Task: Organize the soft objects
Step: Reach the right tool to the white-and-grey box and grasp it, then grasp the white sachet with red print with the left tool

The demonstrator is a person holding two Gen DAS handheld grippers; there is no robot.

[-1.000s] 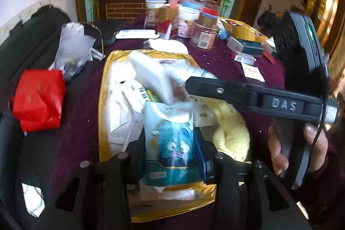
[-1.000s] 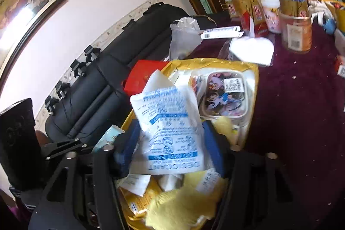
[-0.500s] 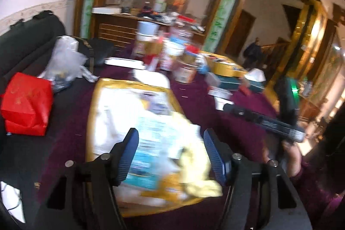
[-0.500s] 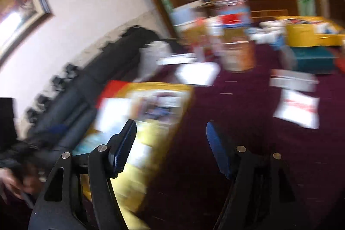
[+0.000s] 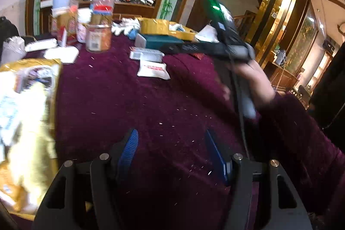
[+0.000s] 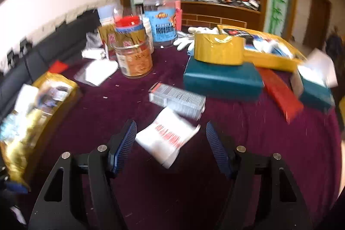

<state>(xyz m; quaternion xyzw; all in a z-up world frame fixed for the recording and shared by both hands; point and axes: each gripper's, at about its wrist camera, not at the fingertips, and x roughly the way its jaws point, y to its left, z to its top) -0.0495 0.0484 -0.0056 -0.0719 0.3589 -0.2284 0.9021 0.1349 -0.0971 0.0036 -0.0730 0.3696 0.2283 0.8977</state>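
Right wrist view alone frames white sachet [image 6: 167,137], left bare cloth [image 5: 140,105]

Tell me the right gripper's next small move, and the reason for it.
Probably ease the right gripper forward and down over the white packet with red print. Its jaws stand open and empty, and the packet lies loose on the maroon cloth, just ahead of its fingertips.

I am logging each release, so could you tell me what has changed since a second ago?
Both grippers let go of their packets in the gold tray and swung right over the purple cloth. The left gripper, whose jaws have just been opening, is empty; the right gripper now frames the white sachet, lying untouched. Jars, boxes and the tray stayed put.
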